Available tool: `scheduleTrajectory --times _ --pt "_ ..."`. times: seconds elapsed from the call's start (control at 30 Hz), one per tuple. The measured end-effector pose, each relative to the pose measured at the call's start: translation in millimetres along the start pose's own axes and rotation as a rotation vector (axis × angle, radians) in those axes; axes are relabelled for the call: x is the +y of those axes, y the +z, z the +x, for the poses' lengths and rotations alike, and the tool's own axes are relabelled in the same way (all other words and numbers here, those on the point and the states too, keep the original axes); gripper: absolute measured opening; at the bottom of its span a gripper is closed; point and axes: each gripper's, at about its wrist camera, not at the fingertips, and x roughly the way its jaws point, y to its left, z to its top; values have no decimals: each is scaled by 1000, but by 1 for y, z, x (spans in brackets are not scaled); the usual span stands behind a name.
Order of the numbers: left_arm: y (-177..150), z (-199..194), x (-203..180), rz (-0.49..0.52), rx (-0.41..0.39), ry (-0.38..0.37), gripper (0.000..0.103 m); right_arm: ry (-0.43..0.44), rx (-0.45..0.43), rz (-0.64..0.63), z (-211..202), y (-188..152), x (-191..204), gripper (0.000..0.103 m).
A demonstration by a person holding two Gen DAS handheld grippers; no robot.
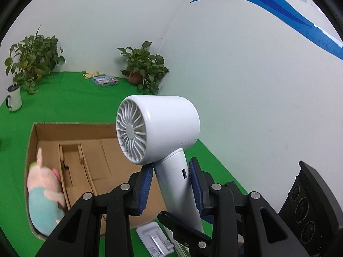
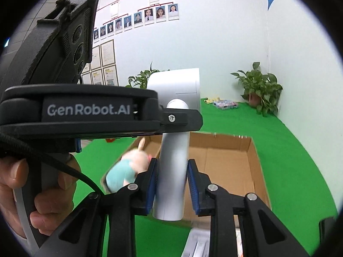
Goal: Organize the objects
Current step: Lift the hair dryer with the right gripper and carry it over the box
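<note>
Gripping one dryer (image 1: pixel 158 128) by its upright handle, left tongs (image 1: pixel 171 184) and right tongs (image 2: pixel 172 184); grille faces left, above one box (image 1: pixel 70 132).

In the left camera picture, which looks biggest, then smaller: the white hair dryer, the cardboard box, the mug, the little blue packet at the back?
As they look in that view:
1. Cardboard box
2. Hair dryer, enlarged by nearness to the camera
3. Mug and blue packet: similar, both far off, so I won't rank them.
</note>
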Motion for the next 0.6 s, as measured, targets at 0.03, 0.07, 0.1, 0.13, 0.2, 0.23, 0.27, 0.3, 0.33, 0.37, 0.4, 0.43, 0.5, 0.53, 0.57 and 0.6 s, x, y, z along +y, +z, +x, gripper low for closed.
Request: scheduleTrajectory --times 0.03,0.07,0.1,0.13,0.2,0.23,0.27,0.3,0.33,0.37,0.4,0.43,0.5,0.53,0.57,0.6 --pt "8 1 -1 -1 4 0 32 7 7 6 5 7 -3 26" --pt "16 4 2 -2 10 -1 32 11 11 10 9 12 -5 26" --pt "23 6 3 -4 13 -3 32 13 14 13 12 15 -6 26" --pt "27 7 3 -6 16 -2 32 12 17 15 17 18 -8 26" --pt "33 13 6 -14 28 5 32 12 33 23 27 20 -11 26" --pt "35 17 9 -19 36 8 32 16 44 31 33 20 -13 26" --pt "35 23 14 -25 46 10 32 18 54 34 38 18 -15 26" --pt "35 29 18 -30 55 11 32 19 66 37 46 16 -17 26" --pt "33 35 23 -32 65 13 32 20 75 40 49 13 -17 26" --pt "33 43 28 -36 81 18 32 24 89 47 58 10 -20 26" --pt "29 55 39 -40 94 21 32 28 99 53 61 9 -20 26" --pt "26 64 48 -45 102 21 32 31 113 60 70 5 -23 26" --pt "19 84 65 -68 125 27 32 41 139 82 86 -3 -29 26" --pt "15 92 72 -76 137 32 32 46 152 94 90 -7 -29 26" --pt "10 102 79 -90 158 40 32 52 170 108 98 -12 -31 26" --pt "5 113 89 -97 173 44 32 59 189 120 105 -17 -33 26"
